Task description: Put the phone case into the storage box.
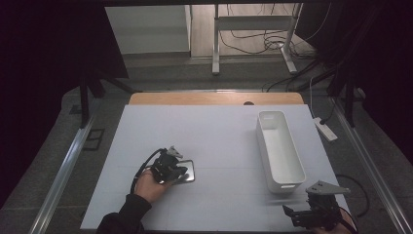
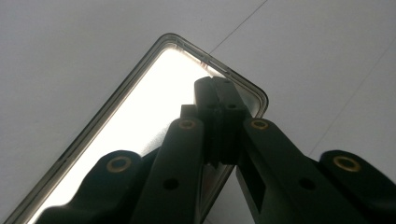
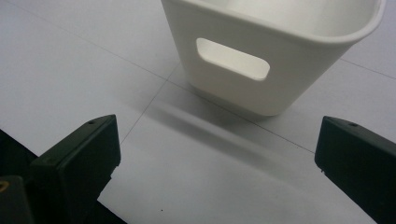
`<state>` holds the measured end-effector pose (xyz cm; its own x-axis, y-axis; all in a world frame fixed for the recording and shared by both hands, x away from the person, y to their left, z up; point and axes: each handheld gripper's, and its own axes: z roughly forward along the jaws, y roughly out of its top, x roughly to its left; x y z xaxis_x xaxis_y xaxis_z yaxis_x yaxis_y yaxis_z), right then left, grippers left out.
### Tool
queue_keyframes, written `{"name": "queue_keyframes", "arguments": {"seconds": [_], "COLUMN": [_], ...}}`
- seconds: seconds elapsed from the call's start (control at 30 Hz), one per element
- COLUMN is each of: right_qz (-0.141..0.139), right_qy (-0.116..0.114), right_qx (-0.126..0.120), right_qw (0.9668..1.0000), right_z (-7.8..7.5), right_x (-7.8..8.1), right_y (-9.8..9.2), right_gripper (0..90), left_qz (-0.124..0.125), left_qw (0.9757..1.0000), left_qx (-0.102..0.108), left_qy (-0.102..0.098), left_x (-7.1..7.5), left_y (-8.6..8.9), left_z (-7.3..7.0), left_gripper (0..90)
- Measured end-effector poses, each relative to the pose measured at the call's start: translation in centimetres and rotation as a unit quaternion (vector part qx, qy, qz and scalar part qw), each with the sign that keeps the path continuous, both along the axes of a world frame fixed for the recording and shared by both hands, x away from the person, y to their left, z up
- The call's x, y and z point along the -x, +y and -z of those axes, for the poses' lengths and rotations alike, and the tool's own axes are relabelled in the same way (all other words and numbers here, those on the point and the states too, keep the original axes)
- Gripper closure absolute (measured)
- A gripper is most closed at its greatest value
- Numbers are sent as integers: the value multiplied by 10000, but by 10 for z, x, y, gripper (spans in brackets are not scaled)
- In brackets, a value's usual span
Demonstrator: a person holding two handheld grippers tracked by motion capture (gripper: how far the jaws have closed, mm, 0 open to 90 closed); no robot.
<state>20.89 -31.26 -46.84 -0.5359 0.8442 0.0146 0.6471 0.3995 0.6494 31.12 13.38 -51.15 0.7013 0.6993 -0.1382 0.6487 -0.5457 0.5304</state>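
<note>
Tray [image 2: 116, 140] partly hidden beneath closed left tongs [image 2: 218, 86].

Black tongs [image 2: 219, 93], brass screws, grey plate, dark sleeve [image 1: 127, 214].

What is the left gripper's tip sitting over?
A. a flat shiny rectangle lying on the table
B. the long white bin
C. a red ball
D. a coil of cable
A: in the left gripper view the left gripper, jaws pressed together, has its tip over the flat shiny rectangle, and the high view shows the long white bin well off toward the other side of the table.
</note>
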Motion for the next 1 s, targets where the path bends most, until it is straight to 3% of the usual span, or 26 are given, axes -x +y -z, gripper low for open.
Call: {"name": "queue_keyframes", "arguments": {"seconds": [0.3,0.53,0.73,1.0], "right_qz": [-7,5,11,21], "right_qy": [12,17,18,27], "right_qx": [12,18,28,37], "right_qw": [10000,10000,10000,10000], "right_z": [0,0,0,0], "right_x": [0,0,0,0], "right_y": [0,0,0,0], "right_gripper": [11,13,15,16], "left_qz": [-14,40,65,53], "left_qw": [10000,9999,9998,9999], "left_qx": [-28,-27,-150,-90], "left_qy": [91,122,64,136], "left_x": [0,4,11,18], "left_y": [-3,-4,-9,-6], "left_z": [10,9,8,8], "left_gripper": [891,891,891,891]}}
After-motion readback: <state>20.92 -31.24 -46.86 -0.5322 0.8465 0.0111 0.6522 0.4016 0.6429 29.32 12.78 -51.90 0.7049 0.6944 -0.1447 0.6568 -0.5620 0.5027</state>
